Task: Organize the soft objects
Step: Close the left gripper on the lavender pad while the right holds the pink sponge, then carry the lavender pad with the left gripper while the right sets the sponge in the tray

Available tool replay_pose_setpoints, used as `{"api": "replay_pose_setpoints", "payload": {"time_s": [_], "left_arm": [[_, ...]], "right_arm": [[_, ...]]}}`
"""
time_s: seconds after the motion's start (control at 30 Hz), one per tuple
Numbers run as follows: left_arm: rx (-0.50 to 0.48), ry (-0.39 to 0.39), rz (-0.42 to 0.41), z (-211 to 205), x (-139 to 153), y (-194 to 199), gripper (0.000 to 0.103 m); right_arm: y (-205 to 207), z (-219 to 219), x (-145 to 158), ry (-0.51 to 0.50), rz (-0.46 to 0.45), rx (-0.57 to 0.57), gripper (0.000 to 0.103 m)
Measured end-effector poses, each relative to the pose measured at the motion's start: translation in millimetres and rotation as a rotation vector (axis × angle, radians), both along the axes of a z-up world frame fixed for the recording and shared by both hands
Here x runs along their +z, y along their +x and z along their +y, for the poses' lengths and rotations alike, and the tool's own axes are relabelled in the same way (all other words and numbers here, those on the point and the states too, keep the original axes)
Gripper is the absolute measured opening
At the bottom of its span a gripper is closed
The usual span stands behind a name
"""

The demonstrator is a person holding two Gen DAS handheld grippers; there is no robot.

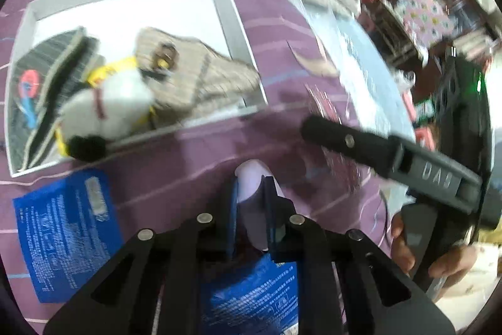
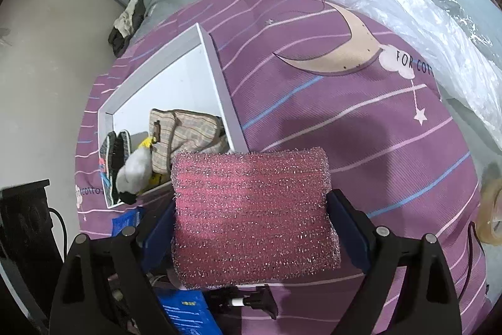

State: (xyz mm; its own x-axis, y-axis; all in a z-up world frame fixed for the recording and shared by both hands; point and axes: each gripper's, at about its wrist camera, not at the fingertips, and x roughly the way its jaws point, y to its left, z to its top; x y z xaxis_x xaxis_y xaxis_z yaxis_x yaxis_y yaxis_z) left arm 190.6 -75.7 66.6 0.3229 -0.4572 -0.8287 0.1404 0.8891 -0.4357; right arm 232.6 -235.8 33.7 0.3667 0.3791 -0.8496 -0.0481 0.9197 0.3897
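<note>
Purple striped bedspread [image 2: 329,102] fills the view, white tray [image 2: 216,77] on it with the plush toy [image 2: 135,171] and plaid pouch [image 2: 188,131] inside. Right gripper [image 2: 251,209] is clamped wide on the pink sponge [image 2: 254,215], spanning pad to pad. Left gripper [image 1: 251,197] pinches a small white soft piece [image 1: 251,178], poking past the tips.

A shallow white rectangular box [image 2: 216,74] lies on the purple striped bedcover [image 2: 345,121] — in it a white plush toy [image 2: 133,171] sits between a dark striped cloth [image 2: 114,151] and a beige checked fabric pouch [image 2: 185,134]. A crinkled clear plastic sheet [image 2: 423,8] lies right of the box.
</note>
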Motion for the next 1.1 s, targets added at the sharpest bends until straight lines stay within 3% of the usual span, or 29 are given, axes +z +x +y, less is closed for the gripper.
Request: {"api": "replay_pose_setpoints", "payload": {"time_s": [0.23,0.63,0.97,1.1], "left_arm": [[0.149,-0.004,-0.116,20.5,12.0,9.2,0.016],[0.262,-0.020,-0.177,60.0,15.4,5.3,0.016],[0.354,-0.091,-0.310,91.6,33.4,-2.9,0.016],[0.379,-0.139,-0.341,105.3,40.0,4.7,0.016]], "right_arm": [[-2.3,17.7,8.2,0.022,-0.031,0.051,0.091],[-4.4,50.8,11.8,0.053,-0.058,0.125,0.091],[2.9,70.0,25.0,0.108,-0.092,0.127,0.089],[18.4,77.9,24.9,0.214,-0.045,0.148,0.089]]}}
